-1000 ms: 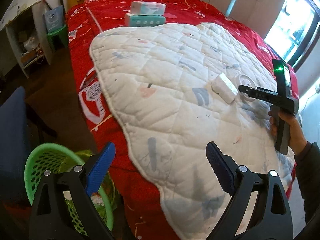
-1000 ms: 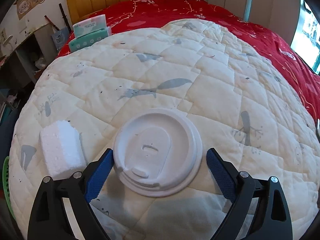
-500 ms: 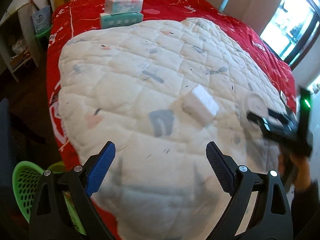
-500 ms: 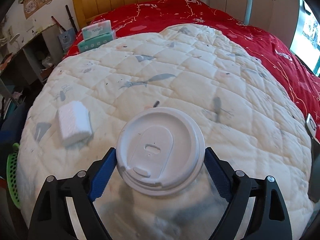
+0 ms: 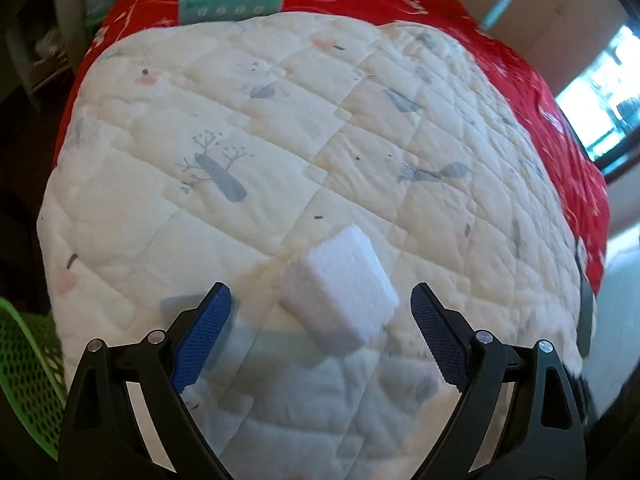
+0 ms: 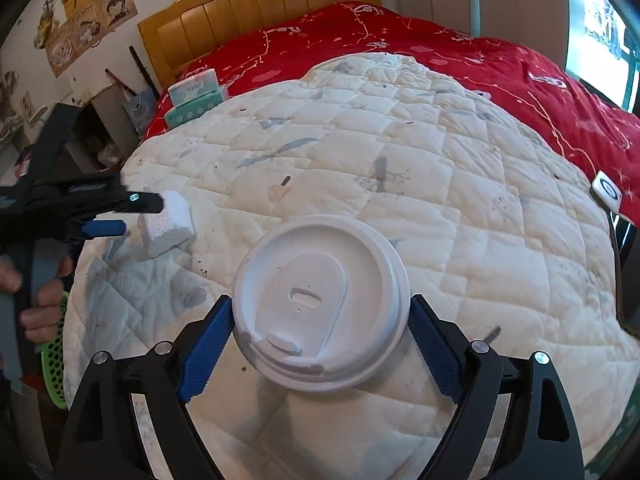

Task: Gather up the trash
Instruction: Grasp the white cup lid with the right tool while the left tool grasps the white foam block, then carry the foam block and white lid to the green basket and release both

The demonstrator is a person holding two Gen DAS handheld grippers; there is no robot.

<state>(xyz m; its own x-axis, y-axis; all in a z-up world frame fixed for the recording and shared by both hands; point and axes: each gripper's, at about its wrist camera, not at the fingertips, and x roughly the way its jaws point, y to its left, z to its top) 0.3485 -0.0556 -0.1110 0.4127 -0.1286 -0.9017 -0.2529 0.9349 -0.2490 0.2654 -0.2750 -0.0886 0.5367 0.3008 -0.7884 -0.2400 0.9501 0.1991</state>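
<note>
**White lid gripped, foam block between open fingers**

White plastic cup lid (image 6: 320,304) sits clamped edge to edge in your right gripper (image 6: 320,344), both blue pads pressed to its rim, raised above the quilted white blanket (image 6: 440,200). The white foam block (image 5: 338,290) lies on that blanket, tilted on a corner, between the wide-spread fingers of your left gripper (image 5: 320,336); neither pad touches it. From the right wrist view your left hand (image 6: 40,296) holds that tool just beside the block. A green mesh basket (image 5: 24,376) stands off the bed's edge at lower left. Two tissue packs (image 5: 230,0) rest stacked on the red bedspread (image 6: 500,68) near the wooden headboard (image 6: 260,12)
</note>
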